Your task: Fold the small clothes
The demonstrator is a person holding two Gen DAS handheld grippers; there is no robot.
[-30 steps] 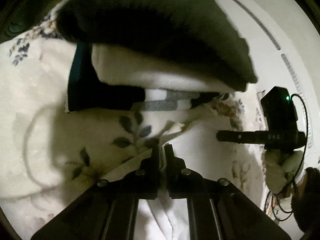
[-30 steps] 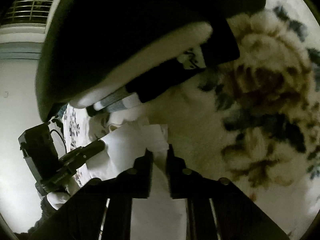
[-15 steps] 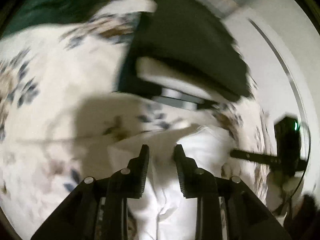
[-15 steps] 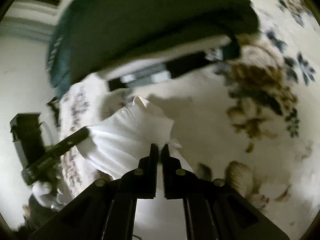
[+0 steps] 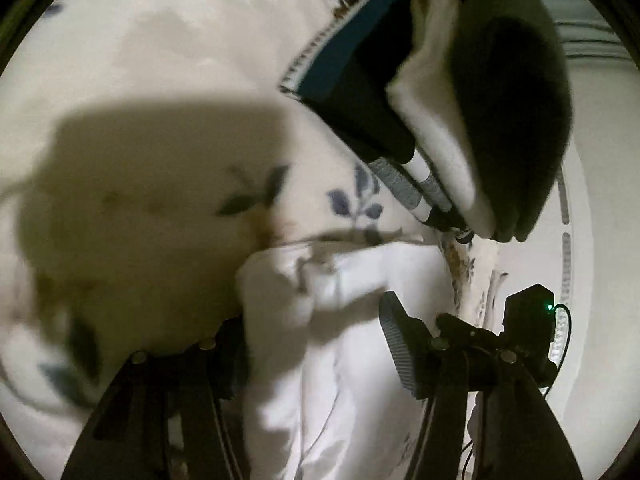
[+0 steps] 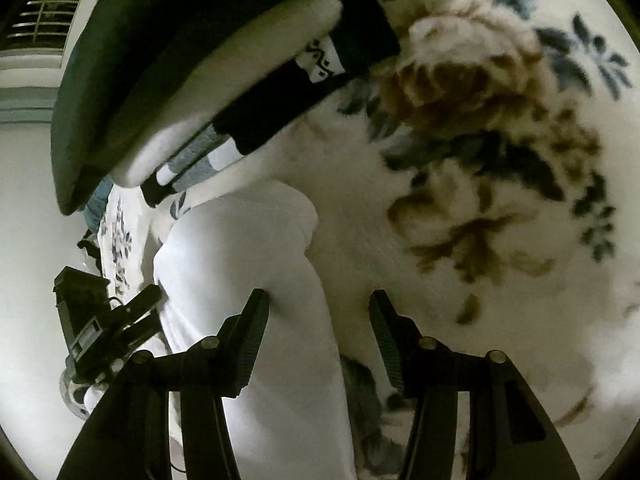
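A small white garment (image 5: 340, 320) lies folded on the floral blanket (image 5: 140, 80). It also shows in the right wrist view (image 6: 248, 264). My left gripper (image 5: 316, 320) is open with the garment between its jaws. My right gripper (image 6: 320, 308) is open over the garment's right edge and holds nothing. A stack of folded clothes (image 5: 460, 92), dark, white and striped, lies just beyond the white garment. The stack also shows in the right wrist view (image 6: 224, 72).
The blanket (image 6: 500, 160) spreads wide to the right in the right wrist view. The right gripper's black body (image 5: 528, 328) sits at the left wrist view's right edge. The left gripper's body (image 6: 100, 320) is at the other view's left. A pale wall (image 6: 24, 200) lies behind.
Both grippers were shut on the white garment a second ago and have opened wide, the left first. The garment now lies released in front of the stack.
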